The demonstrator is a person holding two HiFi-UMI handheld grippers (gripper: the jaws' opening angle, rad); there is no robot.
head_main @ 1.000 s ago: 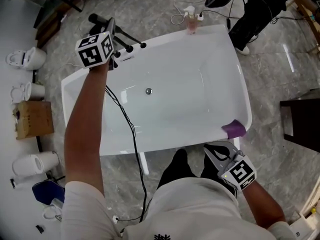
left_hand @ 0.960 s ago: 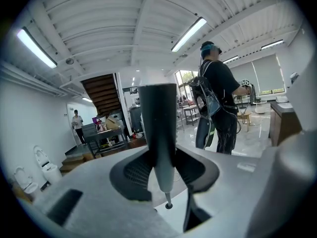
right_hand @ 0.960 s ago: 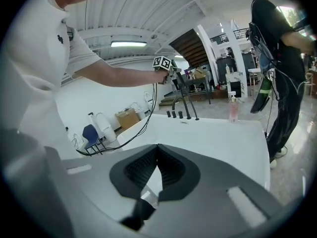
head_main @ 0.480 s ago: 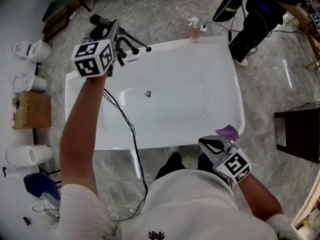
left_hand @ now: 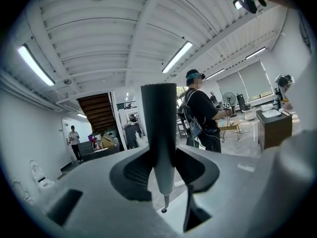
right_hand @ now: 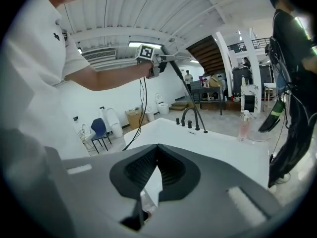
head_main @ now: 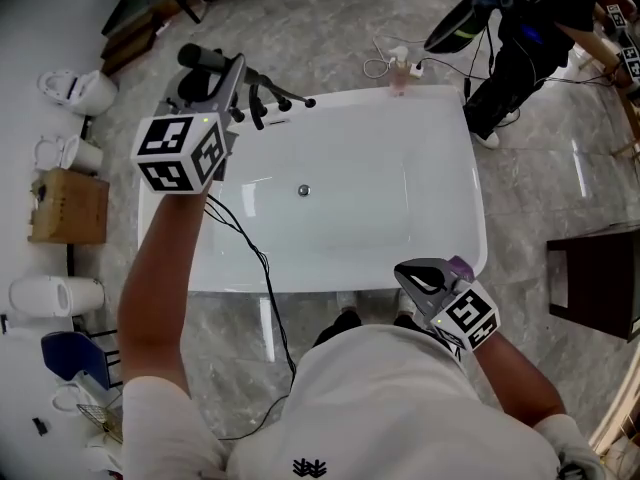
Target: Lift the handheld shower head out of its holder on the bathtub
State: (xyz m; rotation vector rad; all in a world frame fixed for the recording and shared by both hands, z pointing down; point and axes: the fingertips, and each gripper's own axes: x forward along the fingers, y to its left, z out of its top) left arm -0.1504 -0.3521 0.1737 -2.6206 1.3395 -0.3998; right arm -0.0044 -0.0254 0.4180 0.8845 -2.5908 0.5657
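The handheld shower head (head_main: 200,58) is a dark wand, and my left gripper (head_main: 232,80) is shut on its handle, holding it up in the air above the tub's far left corner. In the left gripper view the handle (left_hand: 158,128) stands upright between the jaws of the left gripper (left_hand: 162,157). The right gripper view shows the wand (right_hand: 179,82) slanting down from that raised gripper (right_hand: 157,64) above the black faucet (right_hand: 190,118). My right gripper (head_main: 405,271) hovers at the white bathtub's near rim (head_main: 300,283), its jaws (right_hand: 157,150) shut with nothing seen between them.
The faucet and knobs (head_main: 270,98) stand on the tub's far left corner. A pink bottle (head_main: 400,80) sits on the far rim, a purple cloth (head_main: 461,266) on the near right rim. A person (head_main: 520,28) stands beyond the tub. Toilets (head_main: 75,88) and a cardboard box (head_main: 68,206) line the left.
My left gripper has risen with the shower head, away from the faucet deck and toward the camera. The right gripper has lifted a little by the near rim.
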